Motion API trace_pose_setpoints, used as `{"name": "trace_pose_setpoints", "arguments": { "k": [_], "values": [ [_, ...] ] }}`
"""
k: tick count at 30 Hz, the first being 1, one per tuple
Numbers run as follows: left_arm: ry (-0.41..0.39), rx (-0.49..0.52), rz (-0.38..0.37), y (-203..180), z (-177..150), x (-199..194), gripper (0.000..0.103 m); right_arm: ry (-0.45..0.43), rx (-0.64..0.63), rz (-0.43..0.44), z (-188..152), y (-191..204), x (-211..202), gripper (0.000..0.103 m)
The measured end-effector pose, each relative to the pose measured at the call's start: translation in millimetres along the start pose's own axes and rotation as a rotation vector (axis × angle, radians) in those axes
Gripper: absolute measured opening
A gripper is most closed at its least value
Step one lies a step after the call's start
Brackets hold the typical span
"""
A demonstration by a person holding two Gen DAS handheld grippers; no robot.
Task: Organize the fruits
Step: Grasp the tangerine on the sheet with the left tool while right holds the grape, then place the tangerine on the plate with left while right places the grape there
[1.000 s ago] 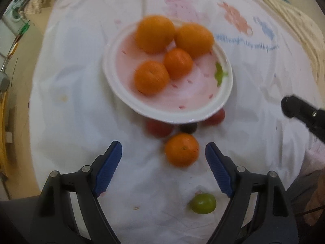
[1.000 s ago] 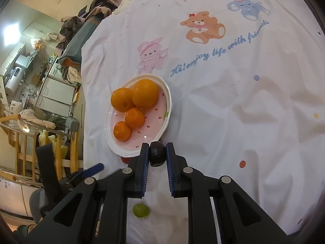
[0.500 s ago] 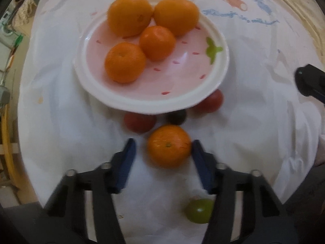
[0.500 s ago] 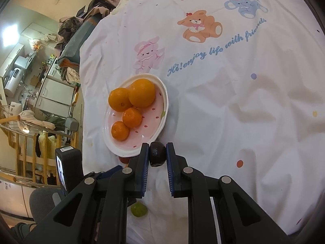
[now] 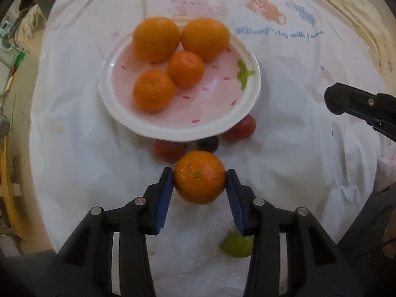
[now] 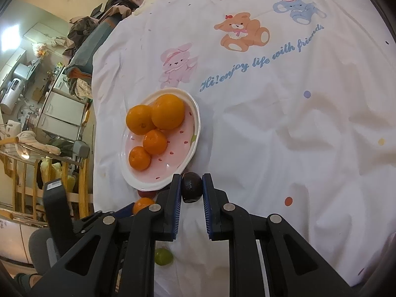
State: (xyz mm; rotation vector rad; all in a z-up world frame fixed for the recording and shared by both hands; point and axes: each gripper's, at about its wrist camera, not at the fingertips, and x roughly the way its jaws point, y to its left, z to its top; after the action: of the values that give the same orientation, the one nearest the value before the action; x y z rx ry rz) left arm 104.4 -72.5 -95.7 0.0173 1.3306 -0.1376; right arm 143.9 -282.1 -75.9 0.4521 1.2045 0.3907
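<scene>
A pink strawberry-pattern plate holds several oranges on a white printed cloth. Below its near rim, my left gripper has a tangerine between its blue pads; the jaws are closing and both pads press on its sides. In the right wrist view the same plate lies just ahead of my right gripper, which is shut on a small dark fruit. The held tangerine peeks out behind the right gripper's left finger.
Two red fruits and a dark one lie half under the plate's near rim. A green fruit sits on the cloth nearer me. The right tool's black arm reaches in from the right. Room furniture lies beyond the cloth's left edge.
My left gripper moved in around the tangerine and its jaws closed from wide apart until the pads touch it. The right gripper kept still with the dark fruit.
</scene>
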Motion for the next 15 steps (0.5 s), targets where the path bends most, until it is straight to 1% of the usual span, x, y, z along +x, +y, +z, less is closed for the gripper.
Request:
{"name": "trace_pose_setpoints", "arguments": {
  "k": [6, 8, 10, 15],
  "values": [
    [-0.075, -0.018, 0.007, 23.5, -5.1, -23.8, 0.039, -0.013, -0.011, -0.006, 1.5, 4.5, -0.9, 0.017],
    [-0.104, -0.032, -0.005, 30.2, -3.6, -32.1, 0.039, -0.015, -0.010, 0.000, 1.1, 5.5, -1.2, 0.017],
    [-0.124, -0.046, -0.002, 37.5, -4.2, -41.0, 0.039, -0.025, -0.009, 0.017, 1.7, 7.6, -3.6, 0.017],
    [-0.168, -0.131, 0.014, 62.3, 6.7, -62.3, 0.039, -0.072, -0.040, 0.059, 5.3, 17.4, -14.3, 0.017]
  ]
}}
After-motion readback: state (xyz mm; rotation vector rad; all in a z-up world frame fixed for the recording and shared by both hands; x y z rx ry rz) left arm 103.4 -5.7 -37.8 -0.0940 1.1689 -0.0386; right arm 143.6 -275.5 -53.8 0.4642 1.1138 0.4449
